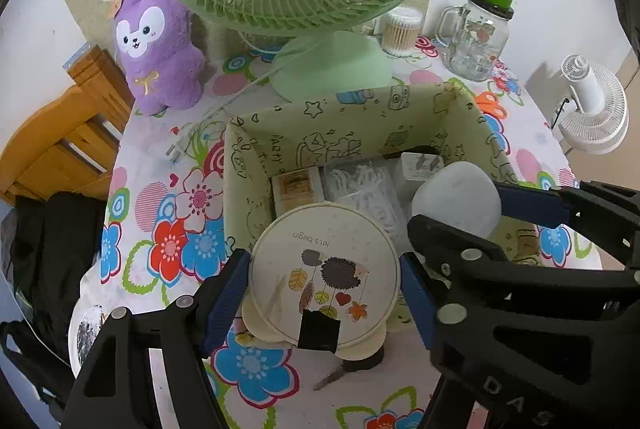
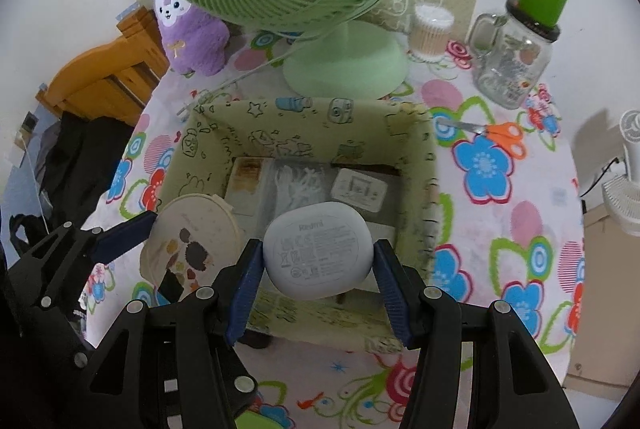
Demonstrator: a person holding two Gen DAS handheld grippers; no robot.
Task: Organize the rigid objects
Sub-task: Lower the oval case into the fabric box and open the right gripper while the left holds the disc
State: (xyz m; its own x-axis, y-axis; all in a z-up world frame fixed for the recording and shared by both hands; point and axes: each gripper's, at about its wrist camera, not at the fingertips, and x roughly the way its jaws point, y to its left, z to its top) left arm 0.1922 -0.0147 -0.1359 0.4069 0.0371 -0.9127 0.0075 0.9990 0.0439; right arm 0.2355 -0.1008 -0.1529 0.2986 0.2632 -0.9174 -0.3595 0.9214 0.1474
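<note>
Right wrist: right claw (image 2: 318,261) grips white case (image 2: 318,253) over box (image 2: 416,133).

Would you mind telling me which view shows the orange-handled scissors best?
The right wrist view: the orange-handled scissors lie fully visible on the floral tablecloth, right of the box. The left wrist view shows only part of the handles.

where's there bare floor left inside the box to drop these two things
The box floor is crowded at the back: card packet, plastic bag, charger. The near part below the white case looks free. Outside, tablecloth between box and scissors is bare.
</note>
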